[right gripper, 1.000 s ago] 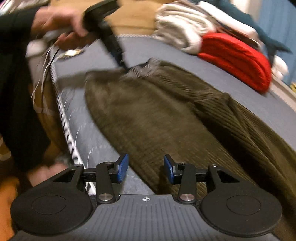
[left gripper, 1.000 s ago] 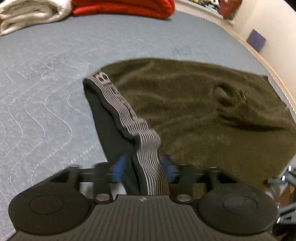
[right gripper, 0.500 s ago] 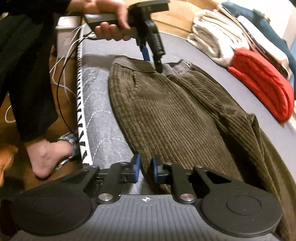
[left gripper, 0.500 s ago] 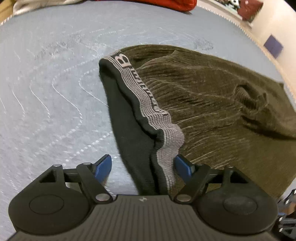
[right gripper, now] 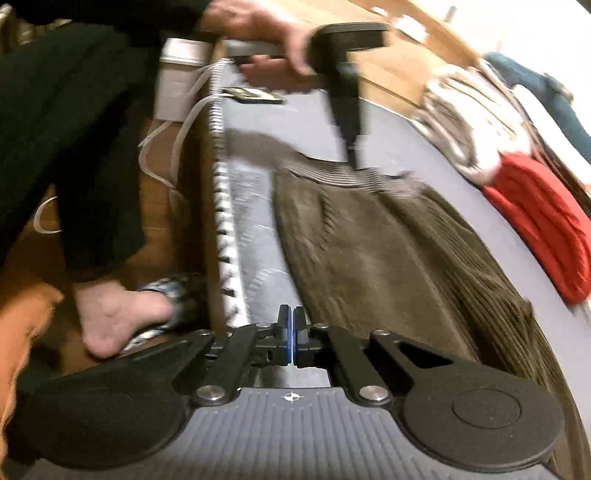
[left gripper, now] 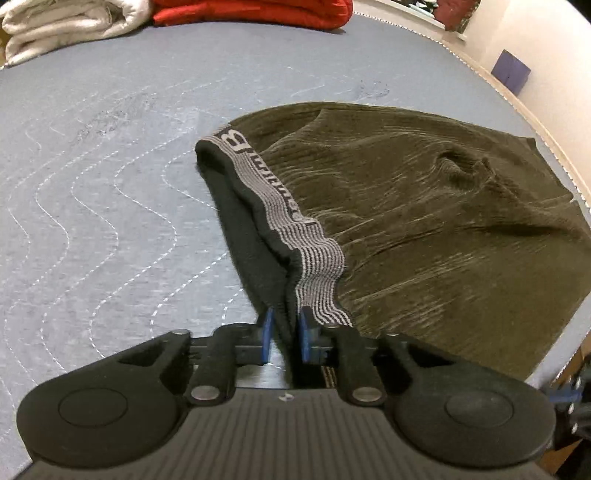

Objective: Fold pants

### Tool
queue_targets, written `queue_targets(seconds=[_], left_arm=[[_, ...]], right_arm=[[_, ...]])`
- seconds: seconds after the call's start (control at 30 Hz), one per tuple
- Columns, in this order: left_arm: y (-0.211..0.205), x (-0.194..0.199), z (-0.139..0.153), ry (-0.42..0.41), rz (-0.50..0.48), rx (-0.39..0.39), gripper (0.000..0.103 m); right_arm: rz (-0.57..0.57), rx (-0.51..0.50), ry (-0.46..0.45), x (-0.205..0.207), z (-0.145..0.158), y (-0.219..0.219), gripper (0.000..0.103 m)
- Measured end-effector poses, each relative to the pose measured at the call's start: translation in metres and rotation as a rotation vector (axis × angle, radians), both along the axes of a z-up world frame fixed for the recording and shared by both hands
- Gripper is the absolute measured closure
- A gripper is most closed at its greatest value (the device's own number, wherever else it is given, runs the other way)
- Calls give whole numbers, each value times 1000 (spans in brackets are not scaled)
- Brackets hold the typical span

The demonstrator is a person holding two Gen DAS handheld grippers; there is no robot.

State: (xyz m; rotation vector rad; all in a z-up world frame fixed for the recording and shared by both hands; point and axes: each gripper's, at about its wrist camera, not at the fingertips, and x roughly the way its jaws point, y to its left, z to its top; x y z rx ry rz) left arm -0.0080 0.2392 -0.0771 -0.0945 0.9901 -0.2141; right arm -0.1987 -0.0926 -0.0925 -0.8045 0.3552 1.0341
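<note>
Olive corduroy pants [left gripper: 424,221] lie spread on the grey quilted mattress [left gripper: 92,166]. Their striped grey waistband [left gripper: 280,218] runs from mid-frame down into my left gripper [left gripper: 284,334], which is shut on the waistband and its dark lining. In the right wrist view the pants [right gripper: 369,258] stretch away toward the left gripper [right gripper: 351,147], held by a hand at the waistband. My right gripper [right gripper: 291,332] has its blue pads pressed together over the mattress beside the pants' near edge; no cloth shows between them.
Folded white [left gripper: 62,26] and red [left gripper: 258,11] textiles lie at the mattress's far end. The mattress edge [right gripper: 225,240] runs along the left, with the person's body and slippered foot [right gripper: 129,314] beside it. A wall [left gripper: 546,37] is at the right.
My left gripper closed on the waistband after standing open around it. My right gripper closed fully. The right wrist view is blurred with motion.
</note>
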Motion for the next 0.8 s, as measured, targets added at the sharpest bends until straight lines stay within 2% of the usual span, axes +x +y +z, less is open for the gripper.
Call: queue_targets(seconds=[0.03, 0.07, 0.1, 0.17, 0.23, 0.33, 0.37, 0.4, 0.43, 0.47, 0.5, 0.63, 0.8], left_arm=[[1, 0, 2, 1, -9, -40, 57], [3, -1, 2, 6, -17, -80, 34], [2, -1, 1, 19, -28, -106, 23], [-6, -2, -3, 51, -55, -91, 23], [-14, -1, -14, 91, -67, -58, 23], [-23, -6, -26, 107, -79, -26, 25], [-26, -9, -27, 90, -91, -6, 31], [-29, -12, -25, 77, -111, -4, 43], [-28, -14, -25, 70, -111, -8, 46], [-28, -15, -23, 59, -108, 1, 56], [-28, -18, -21, 45, -117, 9, 62], [-30, -25, -12, 7, -136, 31, 72], [-15, -42, 23, -61, -121, 82, 78]], right_arm=[[-39, 13, -9, 6, 2, -7, 99], [-86, 17, -13, 13, 3, -12, 92], [-120, 17, -12, 19, 3, -17, 83], [-157, 13, -18, 27, 2, -23, 72], [-143, -40, 15, 33, -5, -24, 64], [-105, -88, -19, 30, -16, -21, 62], [-106, -89, -14, 32, -16, -20, 62], [-108, -87, -2, 34, -15, -19, 63], [-105, -89, 13, 37, -14, -19, 64], [-91, -92, 27, 37, -13, -20, 71], [-71, -100, 42, 36, -12, -20, 86], [-21, -138, 12, 31, -13, -16, 93], [74, -64, 64, 13, 12, -14, 96]])
